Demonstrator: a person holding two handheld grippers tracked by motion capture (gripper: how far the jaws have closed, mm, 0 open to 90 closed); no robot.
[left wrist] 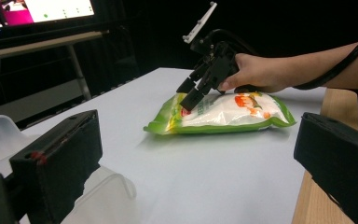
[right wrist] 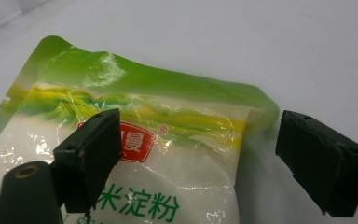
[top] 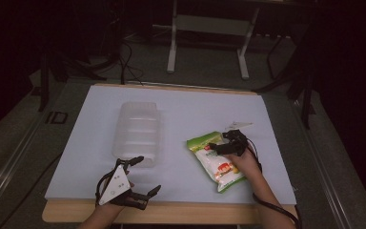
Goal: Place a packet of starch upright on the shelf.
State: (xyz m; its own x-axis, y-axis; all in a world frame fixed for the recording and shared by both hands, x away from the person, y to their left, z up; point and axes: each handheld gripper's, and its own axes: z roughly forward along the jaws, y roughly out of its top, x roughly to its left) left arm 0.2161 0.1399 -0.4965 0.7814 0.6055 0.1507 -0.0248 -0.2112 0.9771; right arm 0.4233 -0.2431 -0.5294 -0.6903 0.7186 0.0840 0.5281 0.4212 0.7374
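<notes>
Right tool poised over starch bag, left tool idle by clear container.

Green-and-white starch bag (top: pixel 215 162) lies flat on the white tabletop (top: pixel 195 109), to the right of the clear plastic container (top: pixel 137 132). Right tool (right wrist: pixel 196 158) hangs just above the bag's top sealed end, jaws apart, straddling one corner, probably lined up to pinch the seal. Left tool (top: pixel 147 175) sits at the tabletop's near edge just in front of the container, jaws wide apart, holding nothing, likely waiting.
</notes>
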